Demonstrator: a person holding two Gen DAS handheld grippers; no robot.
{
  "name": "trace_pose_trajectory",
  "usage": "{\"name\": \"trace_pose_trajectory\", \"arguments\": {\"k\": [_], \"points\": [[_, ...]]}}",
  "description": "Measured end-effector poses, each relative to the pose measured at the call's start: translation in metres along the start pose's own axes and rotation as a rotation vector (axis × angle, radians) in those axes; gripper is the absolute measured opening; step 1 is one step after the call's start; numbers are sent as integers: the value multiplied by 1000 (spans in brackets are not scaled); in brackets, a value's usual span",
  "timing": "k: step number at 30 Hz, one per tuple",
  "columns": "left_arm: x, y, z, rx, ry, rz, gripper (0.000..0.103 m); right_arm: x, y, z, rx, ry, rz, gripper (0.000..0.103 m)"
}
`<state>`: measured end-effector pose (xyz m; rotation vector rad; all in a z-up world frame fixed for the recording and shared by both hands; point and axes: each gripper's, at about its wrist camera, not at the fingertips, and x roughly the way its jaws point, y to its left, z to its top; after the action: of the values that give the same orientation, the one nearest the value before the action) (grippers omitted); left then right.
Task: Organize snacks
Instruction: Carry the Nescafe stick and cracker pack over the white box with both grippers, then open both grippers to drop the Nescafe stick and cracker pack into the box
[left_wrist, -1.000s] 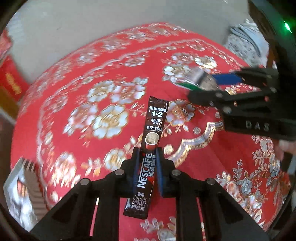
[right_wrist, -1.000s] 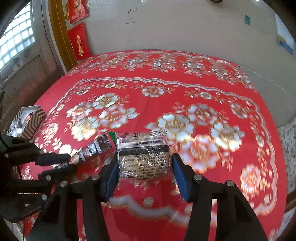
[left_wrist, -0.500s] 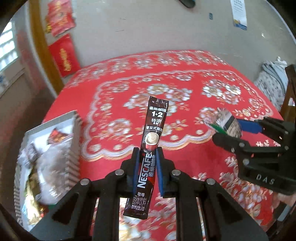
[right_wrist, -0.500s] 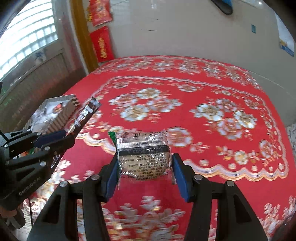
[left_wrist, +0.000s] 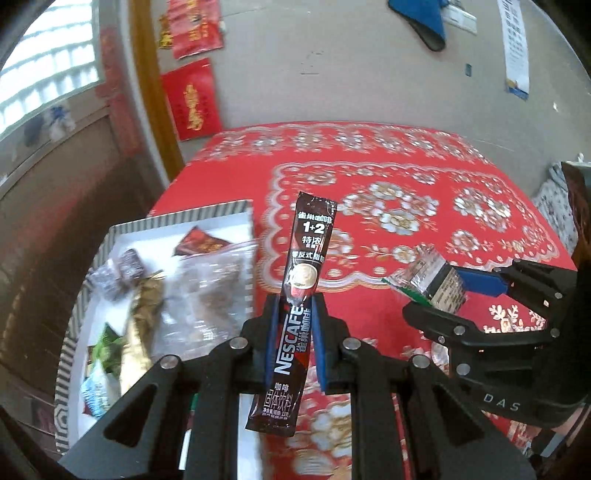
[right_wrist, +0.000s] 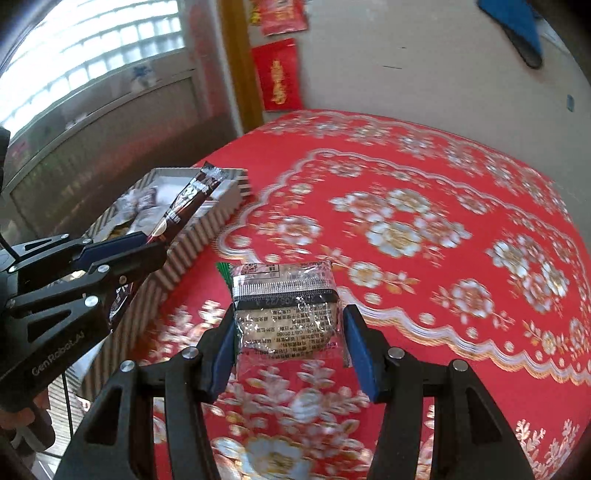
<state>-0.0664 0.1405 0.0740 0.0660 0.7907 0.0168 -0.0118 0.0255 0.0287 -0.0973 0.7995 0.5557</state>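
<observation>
Holding coffee stick (left_wrist: 305, 291) tight: left gripper (left_wrist: 294, 334) | right gripper (right_wrist: 290, 345) squeezes cookie pack (right_wrist: 286, 308) | snack box (left_wrist: 92, 266) at 9 o'clock

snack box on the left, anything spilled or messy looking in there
Nothing spilled. The striped box holds a loose jumble of wrapped snacks, all inside its walls. The Nescafe stick and clear-wrapped pastry are held intact above the table.

A dark brown Nescafé coffee stick sachet (left_wrist: 300, 317) stands nearly upright, its top tipped toward one o'clock, pinched at mid-length. At its three o'clock, a clear plastic-wrapped biscuit packet with a black band and green edge (right_wrist: 286, 308) is held off the cloth. At nine o'clock lies a striped-sided white box of mixed wrapped snacks (left_wrist: 236, 209).
</observation>
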Motion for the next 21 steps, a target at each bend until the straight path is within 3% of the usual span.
{"name": "trace_pose_trajectory", "arguments": {"k": [13,21], "points": [[-24,90,-21,-127,-18,105,19,18,90,28,-161,9,99,55],[-29,132,-43,-200,0,147,19,34,127,26,-228,49,149,55]]}}
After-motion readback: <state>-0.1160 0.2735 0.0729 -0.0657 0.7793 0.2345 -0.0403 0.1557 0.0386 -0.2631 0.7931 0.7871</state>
